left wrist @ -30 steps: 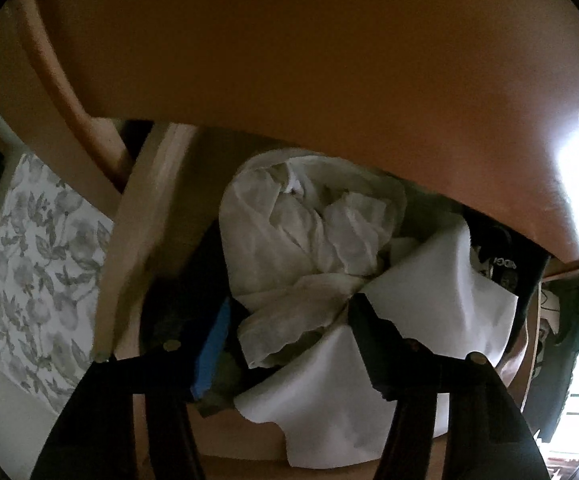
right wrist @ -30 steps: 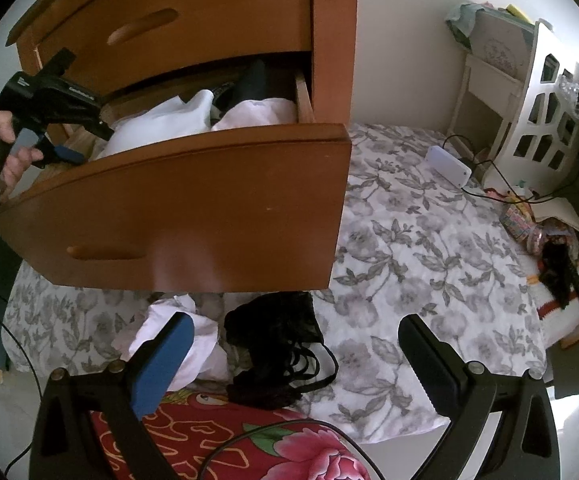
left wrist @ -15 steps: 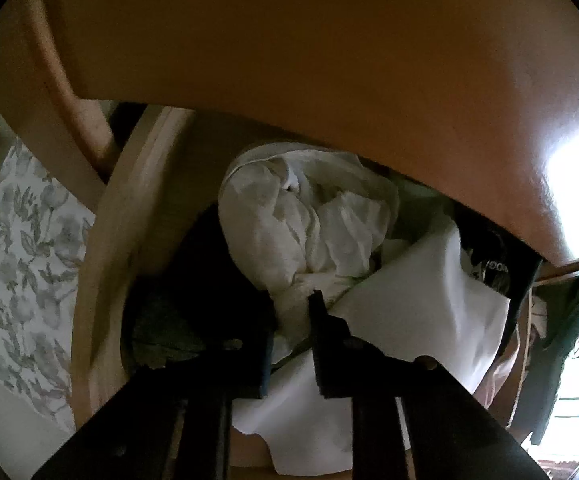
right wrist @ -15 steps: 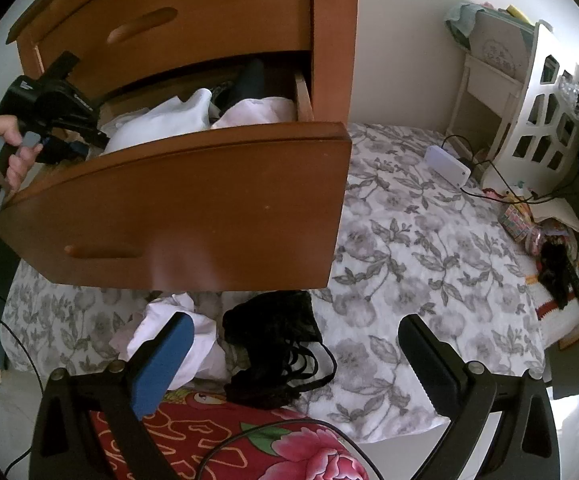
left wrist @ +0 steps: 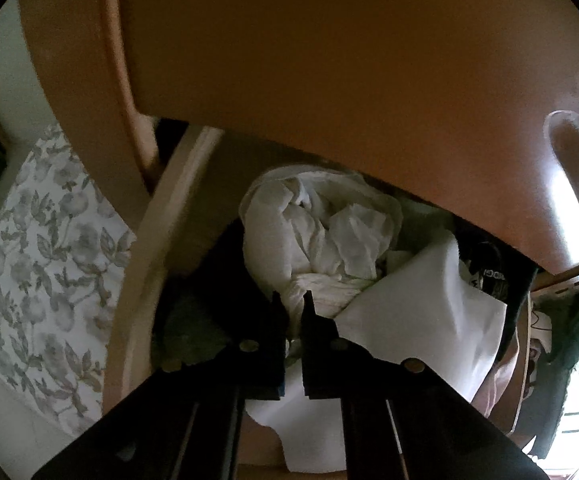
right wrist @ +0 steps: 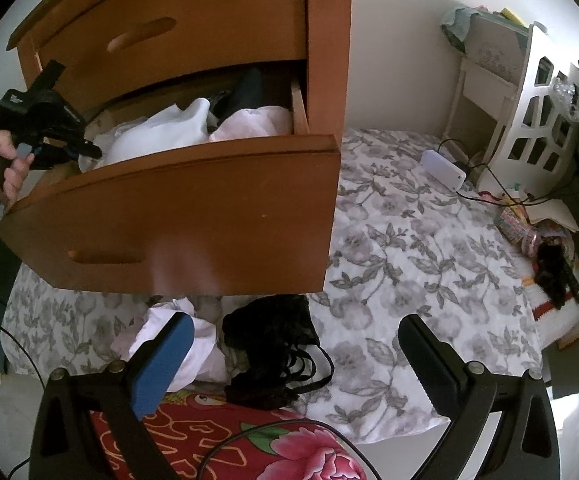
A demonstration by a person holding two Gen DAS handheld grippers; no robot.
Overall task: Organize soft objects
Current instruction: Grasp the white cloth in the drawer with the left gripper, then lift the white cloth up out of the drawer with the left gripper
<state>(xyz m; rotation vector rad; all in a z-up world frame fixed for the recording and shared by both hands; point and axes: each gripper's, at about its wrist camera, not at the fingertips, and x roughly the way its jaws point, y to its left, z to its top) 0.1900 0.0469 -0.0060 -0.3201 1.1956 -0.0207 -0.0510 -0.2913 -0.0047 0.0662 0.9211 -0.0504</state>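
Now, step: judged from the scene, a pick from inside the open drawer [right wrist: 177, 208].
Left gripper [left wrist: 295, 304]: its jaws have just been closing and now stand almost together, pinching a fold of the cream cloth [left wrist: 321, 240] at its near edge; in the right wrist view it [right wrist: 89, 150] reaches into the drawer's left end, held by a hand [right wrist: 7, 160].
Right gripper [right wrist: 293, 344]: wide open, nothing between the jaws, hanging over the bed [right wrist: 429, 264].
Cream cloth: crumpled in a heap in the drawer's middle, just under the upper drawer front [left wrist: 369, 80]; a smooth white sheet [left wrist: 409, 320] lies to its right and touches it.
Other soft things: 1 black lace piece [right wrist: 277, 352] and 1 white garment [right wrist: 193, 344] lie side by side on the bed below the drawer, near the right gripper.
Handling: the cloth looks light, limp and thin, so it should drape and trail when lifted; nothing here is fragile.
Where to hold: a bunched fold, as now, gives more bite than a single layer, which could slip out of the pads.
Risk: the trailing part may drag the white sheet along or catch on the drawer edge.
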